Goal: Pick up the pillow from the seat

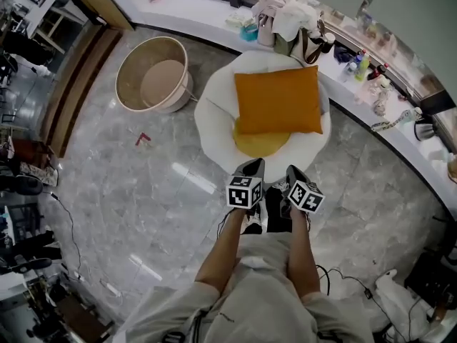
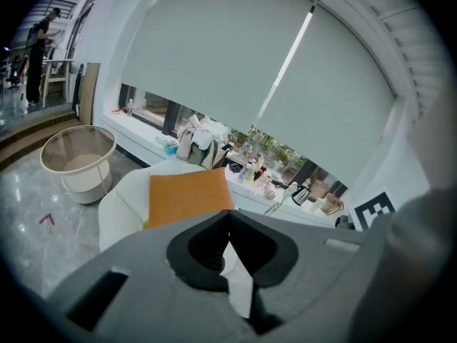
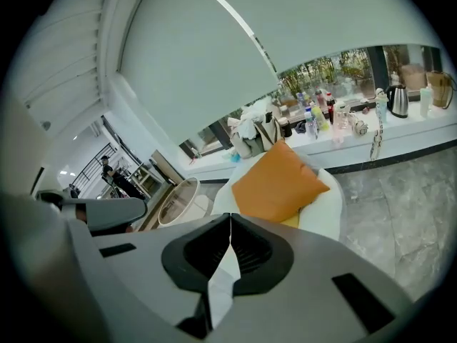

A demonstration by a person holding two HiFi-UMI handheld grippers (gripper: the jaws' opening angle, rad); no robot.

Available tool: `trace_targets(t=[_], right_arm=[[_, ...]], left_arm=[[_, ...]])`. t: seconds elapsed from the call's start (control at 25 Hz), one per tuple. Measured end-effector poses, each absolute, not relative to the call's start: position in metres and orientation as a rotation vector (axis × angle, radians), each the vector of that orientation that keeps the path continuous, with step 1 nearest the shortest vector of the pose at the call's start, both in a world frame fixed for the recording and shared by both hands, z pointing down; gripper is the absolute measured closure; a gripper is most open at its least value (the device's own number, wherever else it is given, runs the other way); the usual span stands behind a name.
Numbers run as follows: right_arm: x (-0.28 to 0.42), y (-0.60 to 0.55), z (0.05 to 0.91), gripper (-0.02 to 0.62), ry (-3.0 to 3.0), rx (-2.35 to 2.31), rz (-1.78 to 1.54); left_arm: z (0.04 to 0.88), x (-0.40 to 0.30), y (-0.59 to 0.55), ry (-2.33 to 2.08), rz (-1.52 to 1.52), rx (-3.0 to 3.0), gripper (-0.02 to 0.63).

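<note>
An orange square pillow (image 1: 278,100) leans on the back of a round white seat (image 1: 214,113), with a yellow cushion (image 1: 260,143) under its lower edge. My left gripper (image 1: 253,166) and right gripper (image 1: 293,170) hang side by side just short of the seat's near rim, apart from the pillow. In the left gripper view the pillow (image 2: 187,196) lies ahead, above the left gripper (image 2: 228,216), whose jaws meet at the tips with nothing between them. The right gripper view shows the pillow (image 3: 277,181) beyond the right gripper (image 3: 230,220), which is shut and empty too.
A round beige tub (image 1: 153,73) stands on the marble floor left of the seat. Behind the seat runs a white window ledge with bags (image 1: 285,16), bottles (image 1: 360,66) and a kettle (image 1: 425,128). A small red mark (image 1: 143,138) lies on the floor.
</note>
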State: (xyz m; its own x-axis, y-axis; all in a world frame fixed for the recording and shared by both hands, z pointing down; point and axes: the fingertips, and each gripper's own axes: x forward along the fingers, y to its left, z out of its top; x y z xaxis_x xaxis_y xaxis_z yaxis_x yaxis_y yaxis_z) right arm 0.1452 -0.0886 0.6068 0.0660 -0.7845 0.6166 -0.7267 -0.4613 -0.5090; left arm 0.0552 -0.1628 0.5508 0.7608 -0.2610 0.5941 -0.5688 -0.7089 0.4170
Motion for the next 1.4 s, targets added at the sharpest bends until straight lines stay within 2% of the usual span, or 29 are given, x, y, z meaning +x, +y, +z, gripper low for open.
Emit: trace_targets(t=[0.32,0.6,0.96,1.4], right_arm=[[0.229,-0.133,0.626,0.588,1.548,-2.214,-1.410],[0.284,-0.155,0.630,0.588,1.433,-2.198,-1.350],[0.275,-0.143,0.659,0.588,1.194,-2.219,-1.385],[0.216,-0.190,0.730,0.588,1.026,-2.449,-1.316]], left_arm=[[0.571,0.157,-0.196,-0.559,0.747,2.355,0.597],[0.594,0.203,-0.230,-0.527,0.825,2.368,0.597],[0.633,0.221,-0.242,-0.272,0.979,2.436,0.597],[0.688,0.179,-0.315,0.169,1.139,2.578,0.597]])
